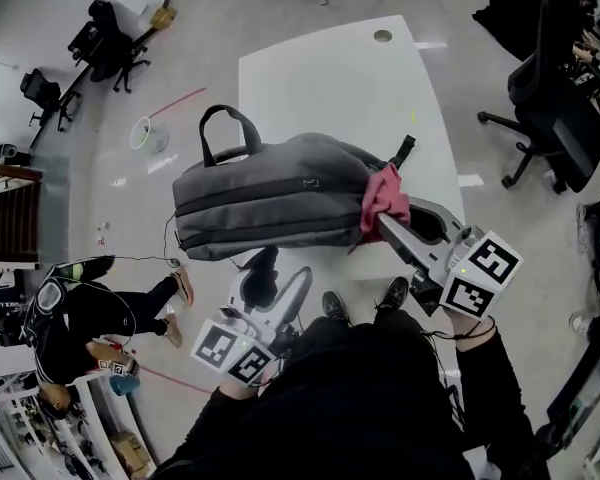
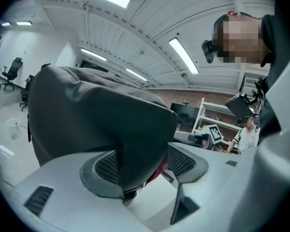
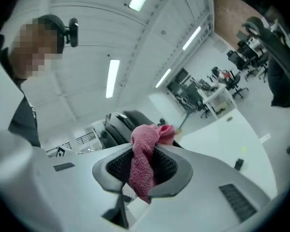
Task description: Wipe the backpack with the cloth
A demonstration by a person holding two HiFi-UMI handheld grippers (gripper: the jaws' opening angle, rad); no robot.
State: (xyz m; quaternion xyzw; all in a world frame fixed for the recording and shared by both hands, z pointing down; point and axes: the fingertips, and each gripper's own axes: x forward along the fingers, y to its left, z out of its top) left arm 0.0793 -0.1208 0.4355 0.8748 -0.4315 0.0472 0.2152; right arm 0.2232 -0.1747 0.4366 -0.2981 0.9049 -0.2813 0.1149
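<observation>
Two hand-held grippers are busy. The left hand-held gripper point(image 2: 142, 163) is pinching the grey backpack point(image 1: 270, 198) by its lower edge, over the bench point(image 1: 330, 78). The right hand-held gripper point(image 3: 142, 166) is squeezing the pink cloth point(image 1: 383, 196) at the backpack's end. I am guessing the backpack is sagging softly, so a thick seam is giving the best hold.

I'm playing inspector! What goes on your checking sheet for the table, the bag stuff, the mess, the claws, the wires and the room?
surface: white table with a round hole near its far edge.
job's things: grey backpack held at the table's near edge; pink cloth against its right end.
clutter: white bucket on the floor.
claws: left claw shut on the backpack's edge; right claw shut on the cloth.
cables: thin cord hanging by the backpack's left end.
surroundings: office chairs; another person down on the floor.
</observation>
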